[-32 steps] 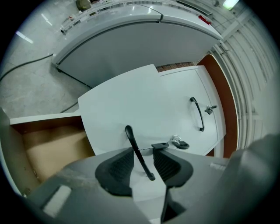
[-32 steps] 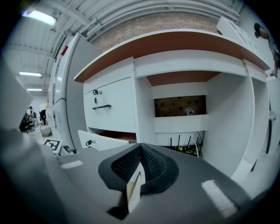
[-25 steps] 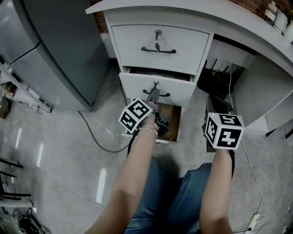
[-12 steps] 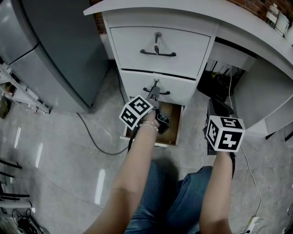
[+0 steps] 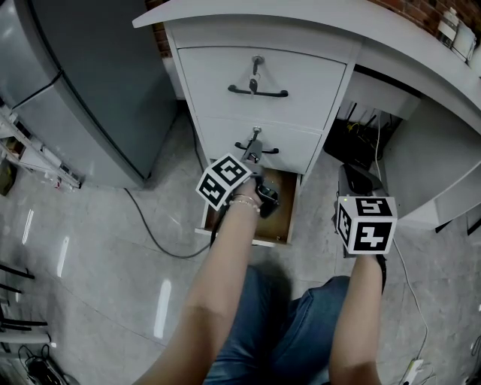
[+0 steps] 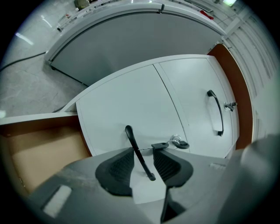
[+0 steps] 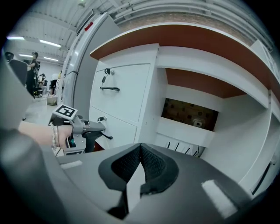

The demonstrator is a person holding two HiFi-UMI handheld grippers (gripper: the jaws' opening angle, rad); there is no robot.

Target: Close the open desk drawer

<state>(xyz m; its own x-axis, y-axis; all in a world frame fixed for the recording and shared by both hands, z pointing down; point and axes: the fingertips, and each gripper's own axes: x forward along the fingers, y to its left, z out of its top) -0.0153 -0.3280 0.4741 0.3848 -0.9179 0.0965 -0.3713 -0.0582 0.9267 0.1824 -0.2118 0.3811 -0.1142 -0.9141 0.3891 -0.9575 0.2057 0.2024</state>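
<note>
If left as is, leaves the bottom drawer (image 5: 255, 241) standing out open, lowest and nearest of all, just under the left gripper (image 6: 143, 153); probably the job yet to do. Could also knock it on the way down, or shove it from one corner and jam it askew on its runners. If pulled straight back, may catch a pad on the handle (image 6: 131, 138) and drag the middle drawer (image 6: 127, 96) out, though looking flush, or all but flush, with the table (image 5: 316, 13) front now. If nudged sideways, may strike the key (image 6: 180, 142) hanging just beside the handle.

Right gripper (image 7: 140, 148), nearer and well apart from the drawers: jaws together at the tips, nothing between, touching nothing. Left gripper, farther in at the middle drawer: jaws wide apart, straddling the thin handle without clamping it; bar close by one pad, clear of the other; cannot tell whether brushing.
</note>
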